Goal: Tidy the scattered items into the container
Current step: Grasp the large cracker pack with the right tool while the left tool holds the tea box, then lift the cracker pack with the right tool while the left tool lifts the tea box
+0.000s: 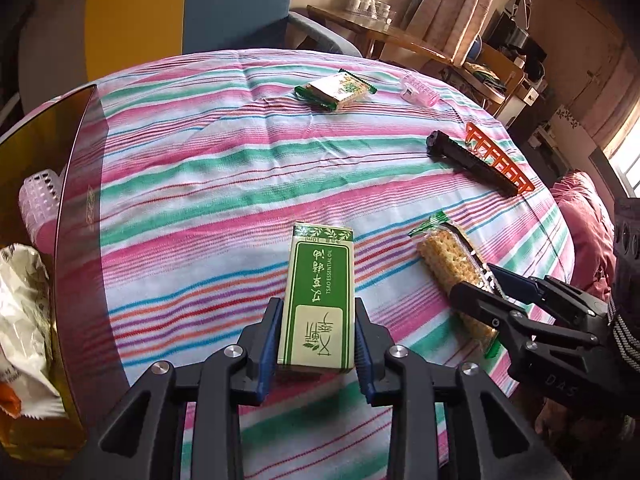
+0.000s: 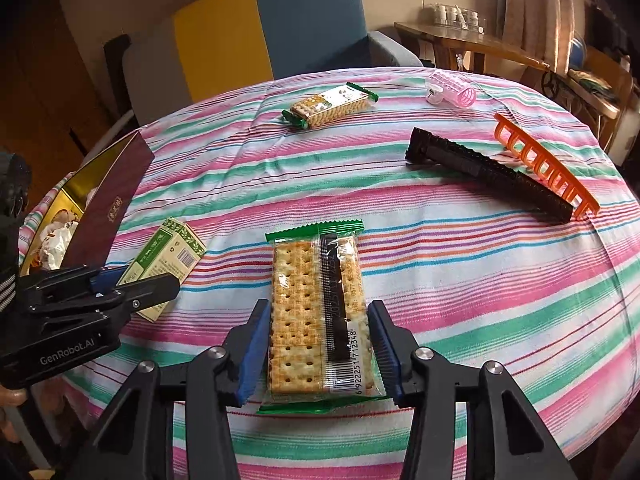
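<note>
Green box point(image 1: 318, 300) clamped by left hand-held gripper point(image 1: 318, 344); right hand-held gripper point(image 2: 318, 350) clamps crackers point(image 2: 318, 312).

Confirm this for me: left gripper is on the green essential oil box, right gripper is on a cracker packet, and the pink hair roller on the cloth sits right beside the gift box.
Wrong on the roller. The pink hair roller lies at the far side of the cloth, well away from the gift box, as the right wrist view shows. The rest stands: the left gripper has its jaws around the essential oil box, and the right gripper around the cracker packet.
</note>
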